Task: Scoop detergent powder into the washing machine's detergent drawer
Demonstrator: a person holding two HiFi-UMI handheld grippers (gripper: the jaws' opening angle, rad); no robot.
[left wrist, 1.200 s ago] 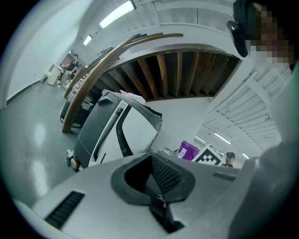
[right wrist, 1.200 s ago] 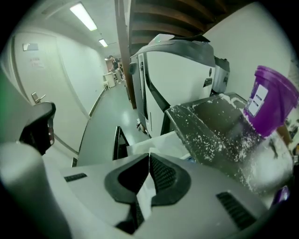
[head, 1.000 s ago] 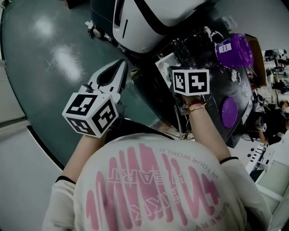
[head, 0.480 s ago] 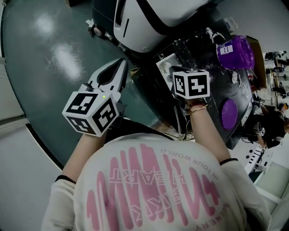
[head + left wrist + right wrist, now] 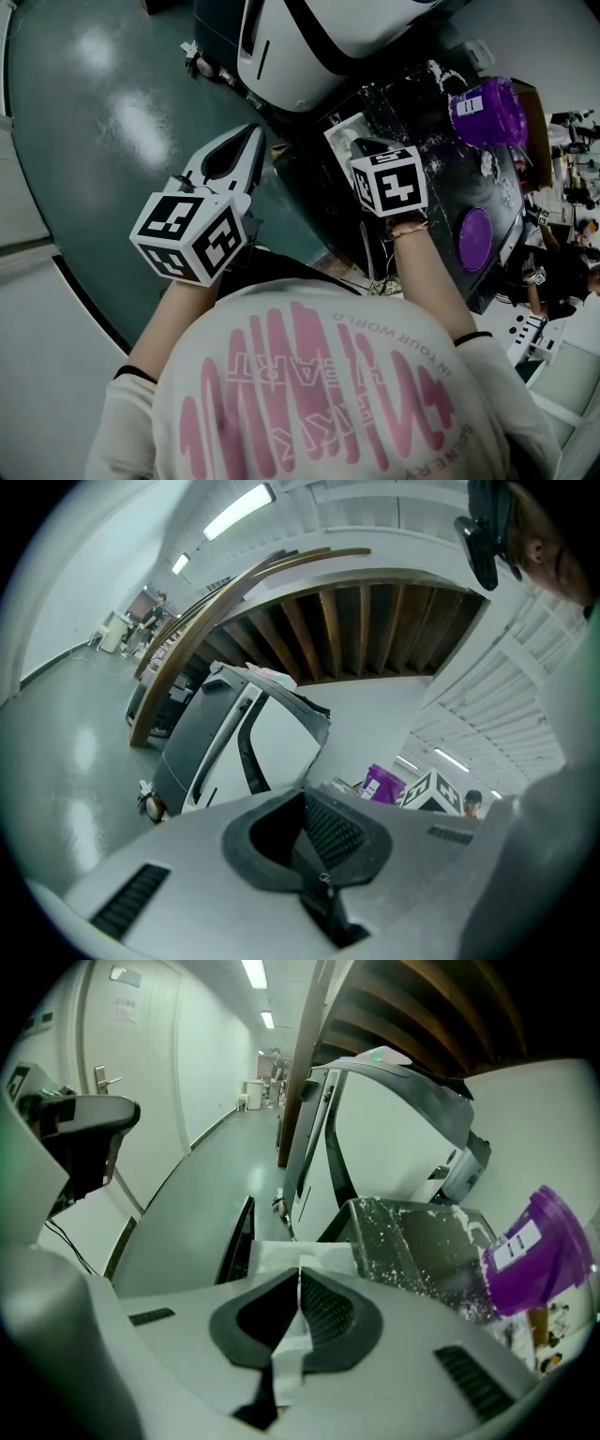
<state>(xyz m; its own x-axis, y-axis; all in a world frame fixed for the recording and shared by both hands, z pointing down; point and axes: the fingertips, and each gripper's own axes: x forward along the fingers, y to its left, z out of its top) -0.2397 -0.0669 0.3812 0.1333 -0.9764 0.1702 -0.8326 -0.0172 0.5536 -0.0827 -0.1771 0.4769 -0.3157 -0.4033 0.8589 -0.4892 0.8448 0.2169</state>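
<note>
White scoop (image 5: 291, 1252) handle clamped in right gripper (image 5: 298, 1288) jaws, shown only by right gripper view; long axis runs to 12 o'clock, bowl toward washer (image 5: 375, 1138). Left gripper (image 5: 305, 817) jaws together, empty. Purple tub (image 5: 534, 1251) at 3 o'clock.

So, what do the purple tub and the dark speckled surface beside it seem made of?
Purple tub: probably plastic, translucent and glossy; light glows through its wall.
Dark surface: smooth and hard, painted metal or plastic, I cannot tell which; it has a faint sheen, and the white specks look like loose powder.
</note>
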